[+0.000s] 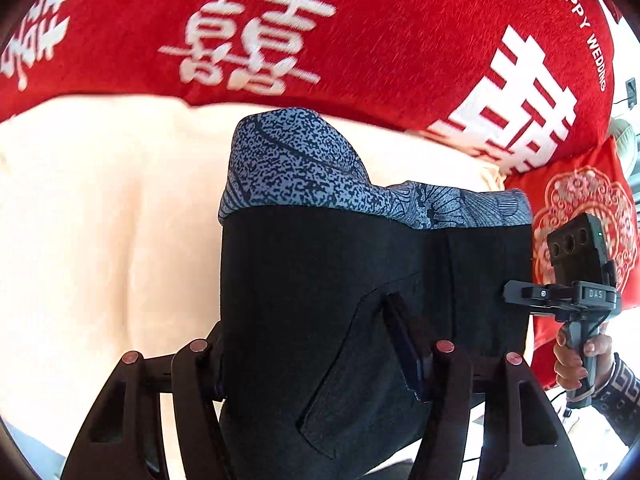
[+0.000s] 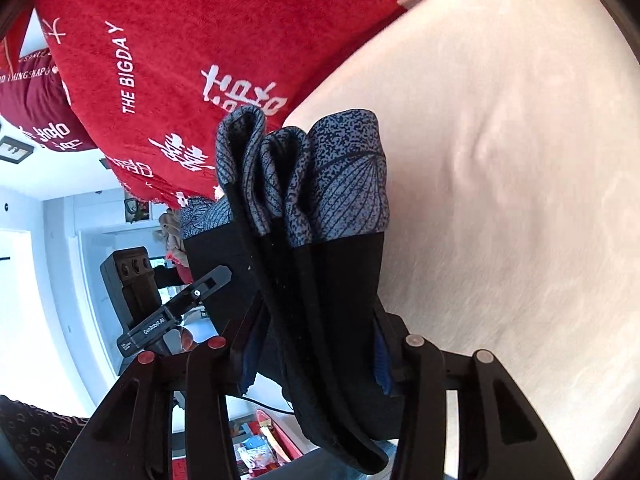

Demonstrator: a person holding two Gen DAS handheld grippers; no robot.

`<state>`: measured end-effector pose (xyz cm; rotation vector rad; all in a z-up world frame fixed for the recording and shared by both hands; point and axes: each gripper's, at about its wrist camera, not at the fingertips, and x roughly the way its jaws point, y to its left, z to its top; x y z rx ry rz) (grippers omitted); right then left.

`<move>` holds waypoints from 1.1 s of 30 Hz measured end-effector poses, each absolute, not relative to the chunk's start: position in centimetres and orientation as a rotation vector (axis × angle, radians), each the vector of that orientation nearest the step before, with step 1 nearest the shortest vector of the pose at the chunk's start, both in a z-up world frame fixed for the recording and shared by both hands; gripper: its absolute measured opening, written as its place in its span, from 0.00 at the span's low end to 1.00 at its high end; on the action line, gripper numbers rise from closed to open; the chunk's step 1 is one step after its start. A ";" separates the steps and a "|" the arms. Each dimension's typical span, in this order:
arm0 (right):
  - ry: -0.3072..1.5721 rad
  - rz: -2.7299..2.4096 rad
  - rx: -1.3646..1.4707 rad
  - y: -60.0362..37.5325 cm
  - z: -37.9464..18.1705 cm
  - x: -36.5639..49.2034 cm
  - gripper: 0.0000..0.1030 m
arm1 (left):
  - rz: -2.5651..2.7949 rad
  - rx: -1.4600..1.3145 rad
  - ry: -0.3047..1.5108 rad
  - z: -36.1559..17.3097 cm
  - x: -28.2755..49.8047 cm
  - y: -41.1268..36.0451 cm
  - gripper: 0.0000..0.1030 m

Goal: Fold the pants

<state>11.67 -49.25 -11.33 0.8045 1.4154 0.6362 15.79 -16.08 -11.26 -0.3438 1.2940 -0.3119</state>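
Left gripper [image 1: 320, 364]: jaws partly closed, clamped on black pants [image 1: 304, 300], fabric bunched between the pads and filling the gap. Right-side finger [image 1: 408, 356] pressed against the cloth beside a diagonal pocket seam; left-side finger hidden behind the fabric edge.

Right gripper [image 2: 316, 356]: jaws partly closed, gripping the same pants [image 2: 320, 280], several folded layers stacked edge-on between the pads. Blue pad lining visible on the right-side finger [image 2: 382, 364].

Pants held up off the surface between both grippers, hanging in front of each camera. Far end of the garment: blue speckled band with leaf-line print [image 1: 296, 168], curled over in the left wrist view; doubled into three rolled folds [image 2: 304, 168] in the right wrist view.

Below and behind the pants: cream bedsheet [image 1: 100, 220], lightly creased. Beyond that: red blanket [image 1: 360, 40] with white double-happiness characters and "HAPPY WEDDING" lettering; "THE BIG DAY" readable in the right wrist view. Red cushion [image 1: 580, 200] with a pale round ornament at the right edge of the left wrist view.

Person's hand [image 1: 576, 356] around the right gripper's handle, patterned sleeve cuff [image 1: 616, 392] at the wrist. Left gripper body seen from the right wrist camera, beside the pants.
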 end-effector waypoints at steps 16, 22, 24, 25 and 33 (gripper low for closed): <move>1.467 0.486 0.689 -42.2 -15.1 8.4 0.56 | -0.149 -0.228 1.293 -17.2 10.2 -10.5 0.87; 1.465 0.335 0.589 -42.7 -16.3 8.0 0.77 | -0.131 -0.257 1.281 -18.2 10.2 -9.5 1.00; 1.460 0.295 0.555 -42.6 -15.8 7.7 0.79 | -0.119 -0.252 1.287 -17.8 10.1 -9.5 1.00; 1.455 0.267 0.508 -42.3 -15.2 7.6 0.80 | -0.111 -0.239 1.288 -17.6 10.0 -9.6 1.00; 1.490 0.134 0.317 -41.0 -12.0 5.1 0.81 | -0.054 -0.093 1.291 -13.9 7.1 -10.2 1.00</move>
